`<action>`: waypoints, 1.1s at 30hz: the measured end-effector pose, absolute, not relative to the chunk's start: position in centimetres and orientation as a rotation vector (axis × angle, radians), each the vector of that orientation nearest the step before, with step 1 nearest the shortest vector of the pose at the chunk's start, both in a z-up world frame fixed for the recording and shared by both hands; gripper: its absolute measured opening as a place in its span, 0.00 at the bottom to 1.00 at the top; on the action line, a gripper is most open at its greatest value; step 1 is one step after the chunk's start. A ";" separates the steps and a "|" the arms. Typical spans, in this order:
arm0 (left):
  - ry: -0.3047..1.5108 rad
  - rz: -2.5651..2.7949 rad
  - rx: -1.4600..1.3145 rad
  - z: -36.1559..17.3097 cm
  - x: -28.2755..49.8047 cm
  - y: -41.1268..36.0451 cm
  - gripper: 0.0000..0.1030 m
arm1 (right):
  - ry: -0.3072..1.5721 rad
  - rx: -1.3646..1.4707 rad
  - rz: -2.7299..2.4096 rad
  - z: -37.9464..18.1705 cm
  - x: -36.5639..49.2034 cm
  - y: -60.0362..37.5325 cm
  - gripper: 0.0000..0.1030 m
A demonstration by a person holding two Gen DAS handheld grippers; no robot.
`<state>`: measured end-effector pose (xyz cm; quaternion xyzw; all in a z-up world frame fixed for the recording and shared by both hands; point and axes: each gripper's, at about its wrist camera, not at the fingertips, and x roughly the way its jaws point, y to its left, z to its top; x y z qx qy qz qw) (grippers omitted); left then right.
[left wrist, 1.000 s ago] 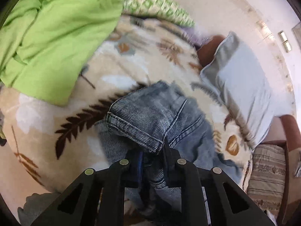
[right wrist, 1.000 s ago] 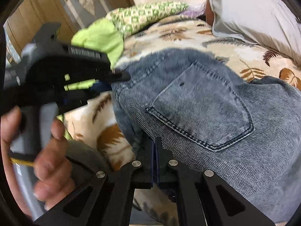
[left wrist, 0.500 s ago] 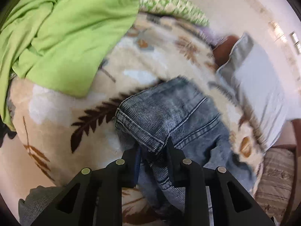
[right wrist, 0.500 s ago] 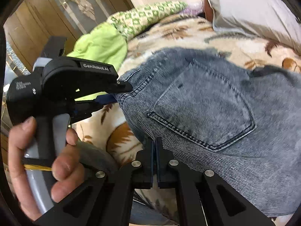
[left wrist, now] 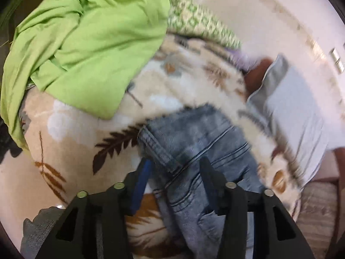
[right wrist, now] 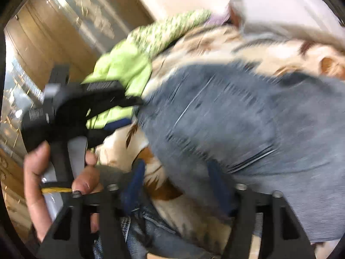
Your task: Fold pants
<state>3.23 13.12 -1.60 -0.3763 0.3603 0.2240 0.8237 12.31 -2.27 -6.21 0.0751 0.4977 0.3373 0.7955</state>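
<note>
The blue-grey denim pants (left wrist: 200, 142) lie folded on a leaf-patterned blanket (left wrist: 75, 138); in the right wrist view they (right wrist: 248, 116) fill the right side, blurred. My left gripper (left wrist: 175, 166) is open, its fingers either side of the folded waistband edge and not pinching it. It also shows in the right wrist view (right wrist: 120, 112), held in a hand at the pants' left edge. My right gripper (right wrist: 179, 172) is open, its fingers spread around the near lower edge of the pants.
A bright green garment (left wrist: 86, 36) lies at the far left on the blanket, with a green checked cloth (left wrist: 194, 21) behind it. A grey pillow (left wrist: 295, 108) lies at the right. A wooden wardrobe (right wrist: 54, 38) stands at the left.
Both grippers have opened and let go of the pants. The pants' folded edge has dropped onto the blanket. Both views are blurred from motion.
</note>
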 end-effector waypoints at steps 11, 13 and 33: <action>0.877 0.428 -0.943 -3.3 4.2 18.6 0.57 | 1.120 0.248 0.764 -3.6 19.8 -2.3 0.73; 0.888 0.421 -1.003 -3.8 4.1 19.9 0.57 | 1.153 0.230 0.785 -3.7 22.2 -0.3 0.73; 0.776 0.236 -1.247 -8.7 3.5 20.5 0.15 | 1.504 -0.007 0.738 -13.1 34.4 12.3 0.21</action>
